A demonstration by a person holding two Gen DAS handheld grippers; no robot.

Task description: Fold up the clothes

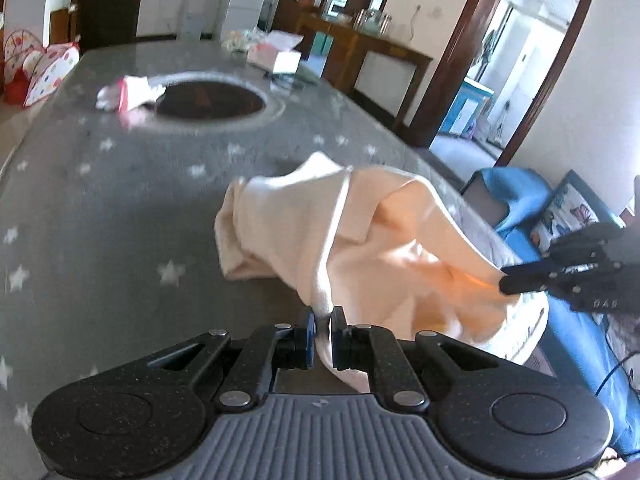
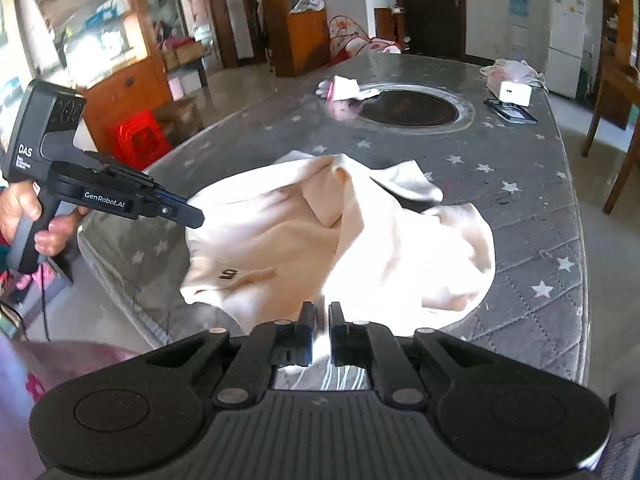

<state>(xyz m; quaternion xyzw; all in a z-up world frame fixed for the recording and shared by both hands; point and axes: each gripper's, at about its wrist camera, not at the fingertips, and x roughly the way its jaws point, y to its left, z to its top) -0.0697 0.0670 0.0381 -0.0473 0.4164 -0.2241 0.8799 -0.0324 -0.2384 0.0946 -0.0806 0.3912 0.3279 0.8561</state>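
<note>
Garment point(image 1: 360, 240) (one, cream), two hand-held grippers, left point(image 1: 322, 322) and right point(image 2: 320, 314), each clamped on it

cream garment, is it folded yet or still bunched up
Still bunched up: the cream garment lies crumpled in loose humps on the table, held by the left gripper and right gripper.
</note>
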